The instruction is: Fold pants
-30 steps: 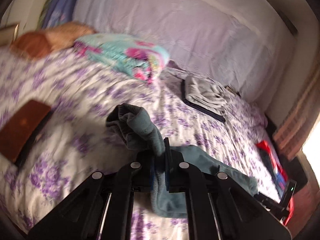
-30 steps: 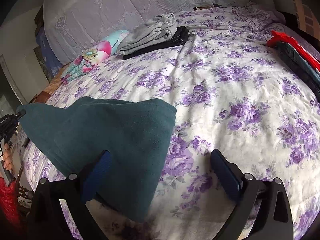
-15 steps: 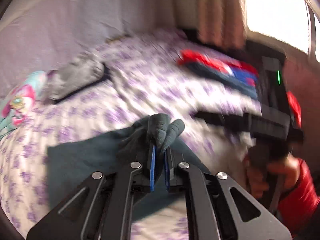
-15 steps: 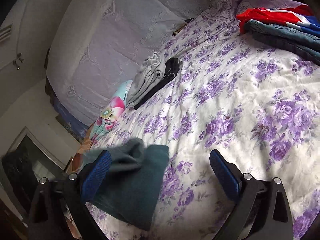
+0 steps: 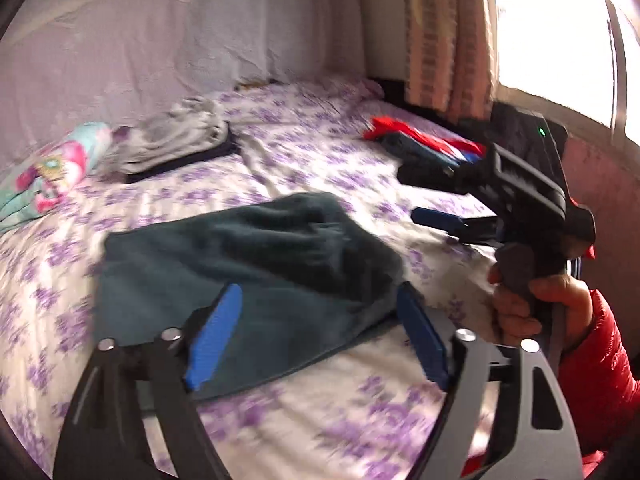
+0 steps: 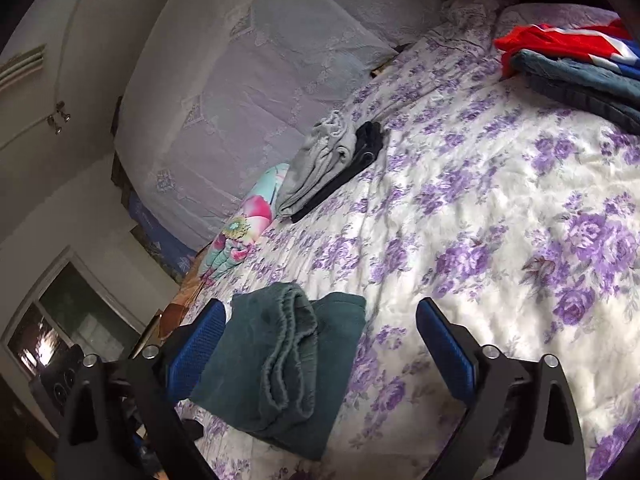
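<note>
The teal pants (image 6: 280,364) lie folded on the flowered bedspread (image 6: 500,208), near the edge of the bed where the person stands. They make a thick packet, with the elastic waistband turned over on top. The left gripper (image 5: 320,336) hangs just above them with its blue pads wide apart and nothing between them. The right gripper (image 6: 320,356) is also spread wide and empty, a little to the side of the packet.

To my eye the fold is made, or almost. To finish it well, I would press the top layer flat with an open pad, so the raised waistband does not spring up, and I would pull the loose corner in line with the layer below. I would not pinch the cloth again, because this could drag the layers apart.

The right wrist view shows the waistband and the stacked layers sharply; in the left wrist view the pants (image 5: 248,264) are only a blurred dark mound. The left wrist view shows instead the right gripper (image 5: 436,216) from outside, the hand (image 5: 532,304) holding it, a red sleeve (image 5: 600,360) and the bright window (image 5: 552,28). Both views show the grey and black folded clothes (image 6: 328,160) and the red and blue pile (image 6: 568,56) farther away.
</note>
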